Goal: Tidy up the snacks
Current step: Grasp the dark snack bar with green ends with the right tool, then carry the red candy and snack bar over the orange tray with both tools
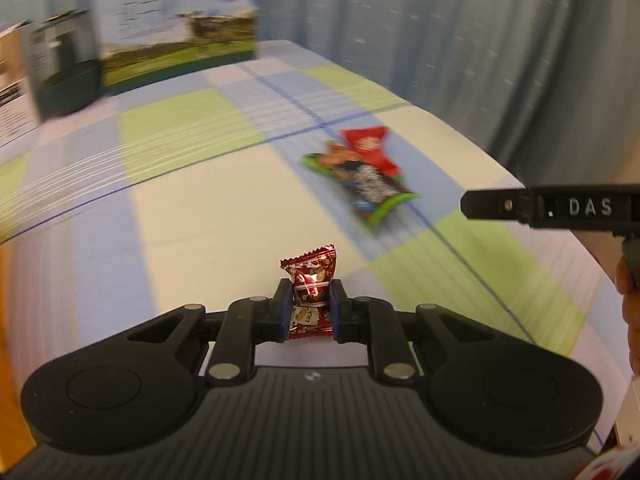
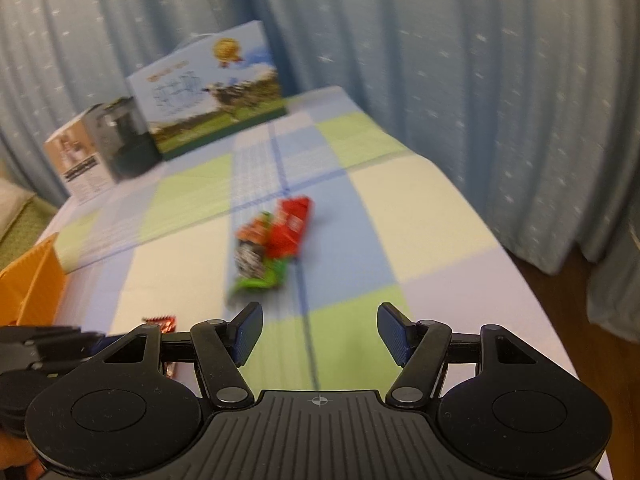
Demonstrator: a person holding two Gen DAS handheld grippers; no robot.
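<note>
Left wrist view: our left gripper (image 1: 310, 312) pinches a red candy packet (image 1: 311, 296), long axis pointing upright; our right gripper (image 2: 320, 334) stands spread.

Both wrist views low, facing snack pile (image 1: 357, 176).

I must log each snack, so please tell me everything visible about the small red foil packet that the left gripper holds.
The small red foil packet is shiny and crinkled, with a zigzag sealed top edge and white and yellow printing too small to read. It stands upright, pinched at its lower half between the blue pads of the left gripper, above the checked tablecloth. Only the pads touch it. The right wrist view shows just its serrated edge.
</note>
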